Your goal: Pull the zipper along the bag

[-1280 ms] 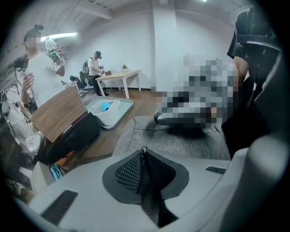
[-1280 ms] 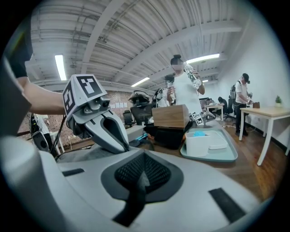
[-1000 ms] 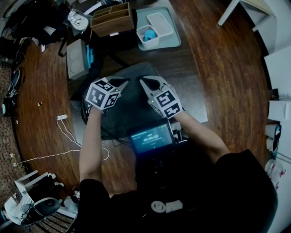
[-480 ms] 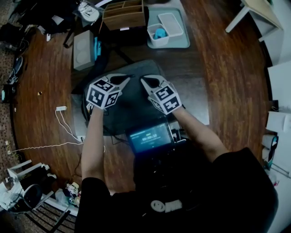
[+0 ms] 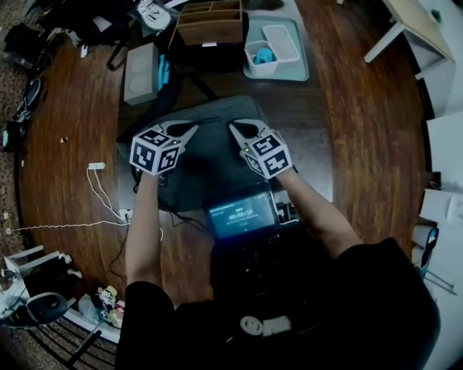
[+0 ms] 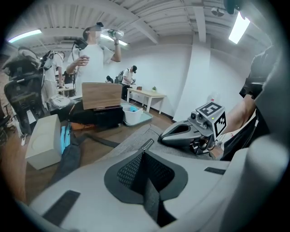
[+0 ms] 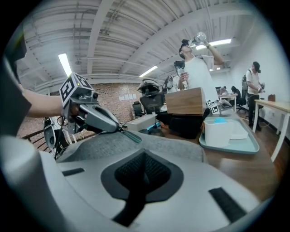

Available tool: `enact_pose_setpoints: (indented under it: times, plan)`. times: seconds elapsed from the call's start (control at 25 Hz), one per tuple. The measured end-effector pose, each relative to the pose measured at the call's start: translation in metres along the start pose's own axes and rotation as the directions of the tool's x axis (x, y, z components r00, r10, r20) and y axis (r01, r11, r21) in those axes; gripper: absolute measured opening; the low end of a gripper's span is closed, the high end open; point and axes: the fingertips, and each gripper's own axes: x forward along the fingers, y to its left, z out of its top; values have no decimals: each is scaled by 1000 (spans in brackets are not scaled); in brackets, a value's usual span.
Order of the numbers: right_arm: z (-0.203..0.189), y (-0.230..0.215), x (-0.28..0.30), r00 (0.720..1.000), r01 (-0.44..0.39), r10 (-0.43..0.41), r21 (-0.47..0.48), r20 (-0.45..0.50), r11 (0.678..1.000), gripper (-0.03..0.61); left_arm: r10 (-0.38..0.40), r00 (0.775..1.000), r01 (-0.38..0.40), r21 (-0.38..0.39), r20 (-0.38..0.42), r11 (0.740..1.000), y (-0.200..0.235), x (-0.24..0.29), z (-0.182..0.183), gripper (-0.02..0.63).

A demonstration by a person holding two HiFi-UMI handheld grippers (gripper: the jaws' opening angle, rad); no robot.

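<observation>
A grey fabric bag (image 5: 210, 160) lies on the wooden floor in the head view. My left gripper (image 5: 191, 128) rests at its far edge, shut on the zipper pull. That pull shows as a small metal tab (image 6: 146, 145) poking out past the jaws, and as a teal-tinted tab (image 7: 131, 135) at the left gripper's (image 7: 118, 128) tip in the right gripper view. My right gripper (image 5: 233, 129) sits a little to the right on the bag's top (image 7: 154, 143), jaws shut. Whether it pinches the fabric is hidden. From the left gripper view it (image 6: 164, 135) points at the bag (image 6: 129, 140).
A teal tray (image 5: 289, 71) with white containers, a wooden organiser (image 5: 211, 22) and a grey box (image 5: 139, 72) stand beyond the bag. A white cable (image 5: 101, 195) trails at the left. A lit screen (image 5: 242, 214) sits below the grippers. People stand in the background.
My left gripper has slid left along the bag's far edge, widening the gap to the right gripper. The right gripper has sunk slightly.
</observation>
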Motion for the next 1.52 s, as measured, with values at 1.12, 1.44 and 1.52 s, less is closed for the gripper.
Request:
enact_pose_setpoints:
  times: [1.12, 1.44, 1.52]
  plan:
    - [-4, 21, 14, 995, -100, 100, -28, -12, 995, 12, 56, 998, -48, -206, 31, 977, 51, -86, -78, 12]
    - [-5, 27, 16, 992, -126, 125, -34, -15, 991, 11, 88, 996, -79, -235, 29, 969, 56, -105, -103, 12]
    - [-5, 26, 17, 992, -127, 126, -34, -13, 991, 11, 94, 995, -83, -242, 34, 967, 57, -104, -106, 12]
